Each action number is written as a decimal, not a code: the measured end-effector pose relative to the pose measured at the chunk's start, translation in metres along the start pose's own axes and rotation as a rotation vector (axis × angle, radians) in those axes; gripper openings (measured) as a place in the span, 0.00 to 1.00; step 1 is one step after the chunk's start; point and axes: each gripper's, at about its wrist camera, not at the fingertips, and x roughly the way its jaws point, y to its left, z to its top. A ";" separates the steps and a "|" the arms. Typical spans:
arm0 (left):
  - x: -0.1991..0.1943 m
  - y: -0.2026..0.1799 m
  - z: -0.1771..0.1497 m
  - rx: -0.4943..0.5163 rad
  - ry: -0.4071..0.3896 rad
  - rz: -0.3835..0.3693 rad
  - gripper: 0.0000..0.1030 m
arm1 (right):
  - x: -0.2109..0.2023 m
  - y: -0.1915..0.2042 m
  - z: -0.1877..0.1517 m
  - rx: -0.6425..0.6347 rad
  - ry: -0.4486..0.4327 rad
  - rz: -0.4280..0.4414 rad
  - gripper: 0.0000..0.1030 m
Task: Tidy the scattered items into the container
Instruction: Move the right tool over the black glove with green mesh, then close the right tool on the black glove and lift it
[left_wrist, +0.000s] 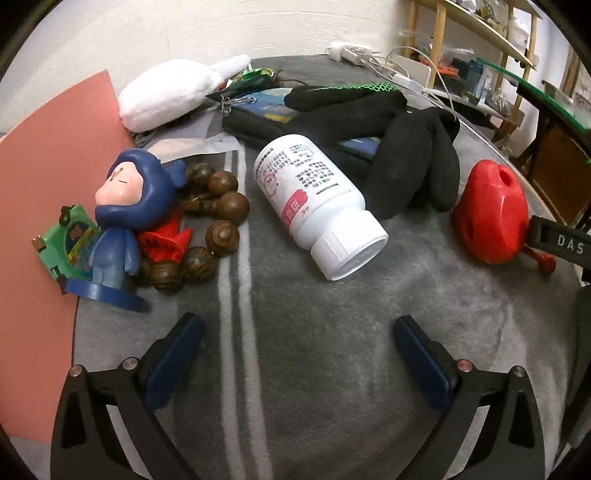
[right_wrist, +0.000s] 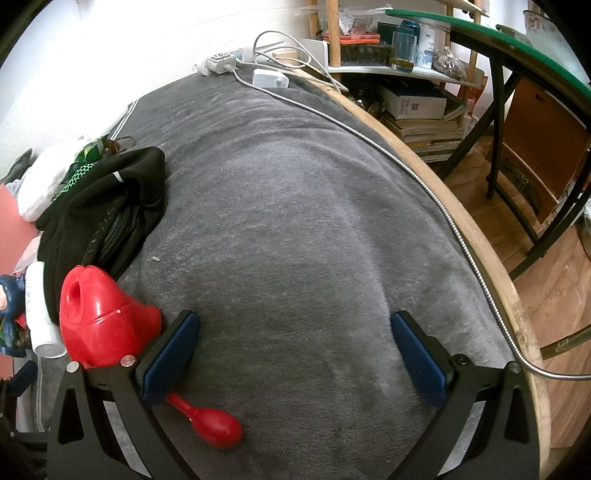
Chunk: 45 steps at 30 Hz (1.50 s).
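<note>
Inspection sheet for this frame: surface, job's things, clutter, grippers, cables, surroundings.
Surface: grey blanket with pale stripes, over a wood-edged top.
Job's things: white pill bottle on its side; blue figurine upright beside wooden beads; red watering can; black glove; container not identifiable.
Clutter: white plush, pink sheet.
Grippers: left gripper open, empty; right gripper open, empty.
Cables: white charger leads; metal hose along the edge.
Surroundings: shelves with books.

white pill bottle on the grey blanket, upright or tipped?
Tipped: the white pill bottle lies on its side on the grey blanket, capped end toward the camera.
</note>
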 end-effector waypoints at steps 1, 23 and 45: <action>0.000 0.000 0.000 0.002 -0.001 0.001 1.00 | 0.000 0.000 0.000 0.000 0.000 0.000 1.00; -0.003 0.002 0.001 0.000 -0.001 -0.006 1.00 | -0.107 0.109 0.074 -0.226 -0.094 -0.219 1.00; -0.002 0.003 0.001 0.003 -0.002 -0.007 1.00 | 0.002 0.200 0.141 -0.293 0.399 -0.216 0.14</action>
